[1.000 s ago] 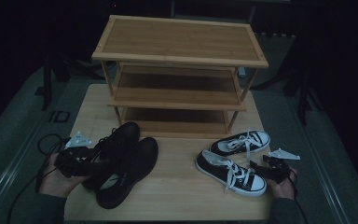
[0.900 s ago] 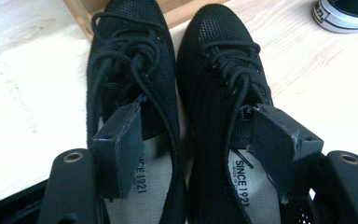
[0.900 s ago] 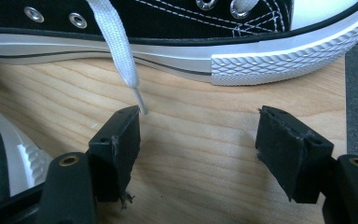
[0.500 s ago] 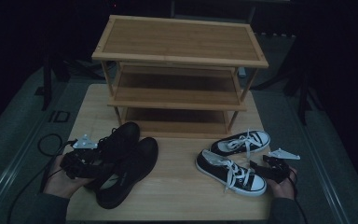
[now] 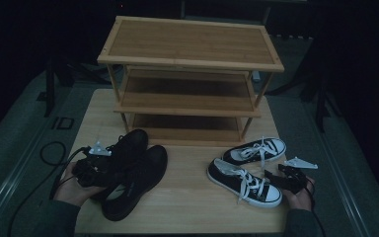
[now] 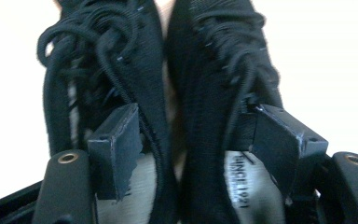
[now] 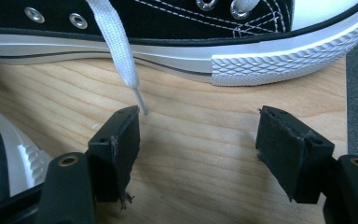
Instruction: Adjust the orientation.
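The pair of black lace-up shoes (image 5: 133, 177) lies at the bench's (image 5: 192, 207) front left corner, toes pointing toward the wooden three-tier shoe rack (image 5: 190, 79) that stands along the far edge. In the dim high view their outlines merge and the heels are hidden behind the left gripper (image 5: 94, 168) and the hand holding it. In the left gripper view (image 6: 186, 140) each jaw stands inside one shoe's opening, with the two inner collar walls pressed together between them, so the gripper is clamped on the pair; the toes are cut off at the top of that view and the insole print is only partly readable.

At the front right corner lie two black-and-white canvas sneakers (image 5: 246, 170), just beside the right gripper (image 5: 288, 178). In the right gripper view (image 7: 196, 149) the jaws stand wide apart over bare wood, holding nothing; a white lace tip (image 7: 140, 105) hangs near one jaw, and the sneaker beyond is cut off at the top edge.
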Action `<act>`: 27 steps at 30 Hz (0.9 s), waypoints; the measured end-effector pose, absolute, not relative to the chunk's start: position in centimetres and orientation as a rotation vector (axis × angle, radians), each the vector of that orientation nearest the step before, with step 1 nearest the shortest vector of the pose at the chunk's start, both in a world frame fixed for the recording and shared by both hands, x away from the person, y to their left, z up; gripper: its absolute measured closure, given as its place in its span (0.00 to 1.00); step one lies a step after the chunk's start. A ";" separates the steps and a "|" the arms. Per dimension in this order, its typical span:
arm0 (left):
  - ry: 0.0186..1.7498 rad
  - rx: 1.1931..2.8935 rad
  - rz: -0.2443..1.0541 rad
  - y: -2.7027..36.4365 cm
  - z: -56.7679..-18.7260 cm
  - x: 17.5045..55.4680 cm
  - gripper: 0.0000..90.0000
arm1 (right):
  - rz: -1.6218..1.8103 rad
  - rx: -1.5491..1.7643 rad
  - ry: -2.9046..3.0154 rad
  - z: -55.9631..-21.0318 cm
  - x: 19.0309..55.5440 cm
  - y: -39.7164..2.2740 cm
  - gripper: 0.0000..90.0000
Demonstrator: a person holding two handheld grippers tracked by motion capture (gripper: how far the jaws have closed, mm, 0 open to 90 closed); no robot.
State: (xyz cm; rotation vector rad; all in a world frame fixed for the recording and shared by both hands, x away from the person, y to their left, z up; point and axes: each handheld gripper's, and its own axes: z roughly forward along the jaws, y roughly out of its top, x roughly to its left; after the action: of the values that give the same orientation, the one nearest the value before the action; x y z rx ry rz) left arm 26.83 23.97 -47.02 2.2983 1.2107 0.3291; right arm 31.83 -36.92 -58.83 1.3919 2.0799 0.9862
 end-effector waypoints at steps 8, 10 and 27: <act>1.262 2.316 0.374 24.0 -47.4 27.4 0.37 | 0.987 1.392 2.080 -58.8 31.8 -36.9 0.34; 1.273 2.307 0.382 24.1 -47.4 27.4 0.35 | 0.986 1.392 2.080 -58.8 31.8 -36.9 0.34; 1.241 2.358 0.304 23.0 -48.6 28.8 0.50 | 0.987 1.392 2.080 -58.8 31.8 -36.9 0.33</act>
State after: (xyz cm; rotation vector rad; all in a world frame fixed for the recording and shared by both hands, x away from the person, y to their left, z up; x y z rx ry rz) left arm 28.83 22.98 -48.64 2.3582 1.2413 0.3045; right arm 31.83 -36.93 -58.83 1.3916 2.0802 0.9871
